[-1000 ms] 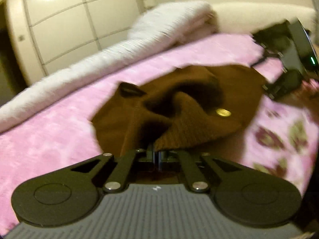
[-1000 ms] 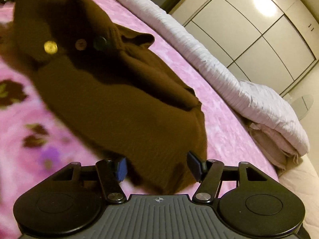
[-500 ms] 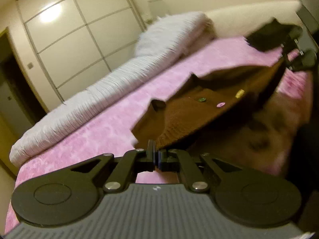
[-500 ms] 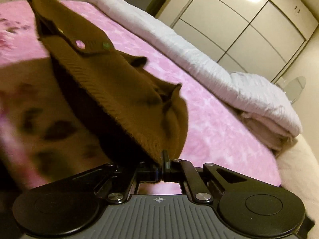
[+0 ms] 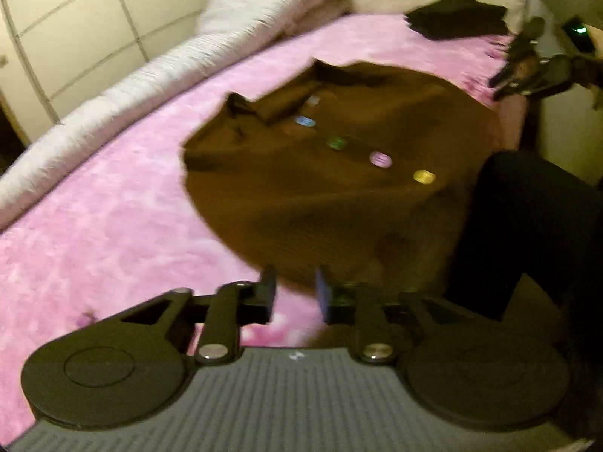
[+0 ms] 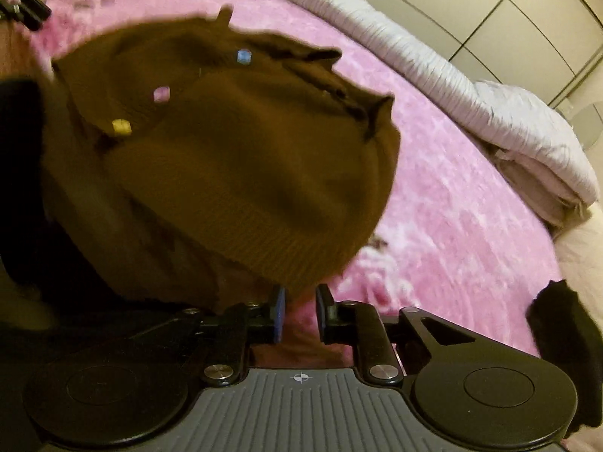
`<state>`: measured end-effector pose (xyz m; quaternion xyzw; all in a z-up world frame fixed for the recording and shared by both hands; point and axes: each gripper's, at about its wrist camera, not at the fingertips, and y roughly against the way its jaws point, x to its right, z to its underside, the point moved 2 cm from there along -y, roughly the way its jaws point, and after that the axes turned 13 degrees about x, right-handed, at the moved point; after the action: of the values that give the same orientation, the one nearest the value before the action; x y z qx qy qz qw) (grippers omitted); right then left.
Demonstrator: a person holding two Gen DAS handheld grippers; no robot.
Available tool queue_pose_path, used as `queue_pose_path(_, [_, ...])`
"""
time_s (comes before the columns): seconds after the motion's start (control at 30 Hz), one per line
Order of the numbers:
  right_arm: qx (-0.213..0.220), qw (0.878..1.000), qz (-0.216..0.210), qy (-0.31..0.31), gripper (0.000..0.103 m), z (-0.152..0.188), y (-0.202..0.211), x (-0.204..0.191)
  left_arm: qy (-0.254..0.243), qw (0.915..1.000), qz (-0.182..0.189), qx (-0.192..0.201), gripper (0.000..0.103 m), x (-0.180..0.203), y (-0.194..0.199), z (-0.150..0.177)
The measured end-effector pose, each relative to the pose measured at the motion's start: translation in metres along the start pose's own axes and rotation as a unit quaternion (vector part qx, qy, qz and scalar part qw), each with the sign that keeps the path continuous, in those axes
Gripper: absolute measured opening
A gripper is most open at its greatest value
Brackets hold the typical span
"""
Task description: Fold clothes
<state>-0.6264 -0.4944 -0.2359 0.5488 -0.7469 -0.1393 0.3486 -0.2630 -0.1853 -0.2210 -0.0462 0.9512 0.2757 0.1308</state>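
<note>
Brown cardigan (image 5: pixel 339 188) lying spread on pink bed cover (image 5: pixel 113 226), buttons up, hem nearest both grippers. Left gripper (image 5: pixel 296 293) jaws narrow and opening, hem edge just beyond tips, nothing pinched. Right gripper (image 6: pixel 299 312) same: jaws narrow, opening, hem just past tips, not gripped. Prob. best next: smooth hem flat, square up sides w/ bed edge before regripping for fold.

Left black two-finger gripper (image 5: pixel 294 292): jaws opening, a narrow gap between the blue-padded fingers (image 5: pixel 323 293), nothing pinched. Right black two-finger gripper (image 6: pixel 300 310): jaws likewise opening, pads parted and clear. Both point obliquely downward. A dark-clad limb (image 5: pixel 527 226) stands right of the left gripper.
</note>
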Motion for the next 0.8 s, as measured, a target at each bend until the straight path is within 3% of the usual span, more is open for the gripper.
queue_pose_path(0.03, [0.018,1.000,-0.010,-0.023,0.021,-0.005,0.005,0.002,-0.003,1.0000,-0.009,0.002,0.023,-0.006,-0.005,-0.004])
queue_pose_path(0.1, [0.065,0.996,-0.019,-0.057,0.035,-0.022,0.009,0.008,-0.009,0.9996,-0.028,0.007,0.024,-0.019,-0.014,-0.012])
queue_pose_path(0.17, [0.096,0.994,-0.015,-0.055,0.046,-0.040,-0.005,0.014,-0.017,0.9990,-0.037,0.015,0.028,-0.031,-0.033,-0.023])
queue_pose_path(0.3, [0.130,0.991,-0.016,-0.033,0.048,-0.078,-0.057,0.023,-0.036,0.9979,-0.043,0.034,0.031,-0.058,-0.092,-0.049])
queue_pose_path(0.43, [0.139,0.990,-0.038,-0.012,0.048,-0.111,-0.137,0.039,-0.041,0.9972,-0.037,0.050,0.036,-0.084,-0.160,-0.069])
queue_pose_path(0.63, [0.090,0.993,-0.079,0.000,0.048,-0.130,-0.258,0.058,-0.063,0.9967,-0.010,0.049,0.041,-0.121,-0.265,-0.088])
queue_pose_path(0.67, [0.080,0.993,-0.090,-0.011,0.040,-0.130,-0.271,0.063,-0.067,0.9965,-0.006,0.050,0.041,-0.126,-0.279,-0.090])
queue_pose_path(0.7, [0.075,0.991,-0.102,-0.030,0.005,-0.130,-0.278,0.070,-0.071,0.9962,-0.002,0.051,0.041,-0.130,-0.291,-0.093])
queue_pose_path(0.8, [0.099,0.989,-0.091,-0.054,0.003,-0.139,-0.270,0.099,-0.081,0.9951,0.013,0.056,0.042,-0.143,-0.323,-0.100])
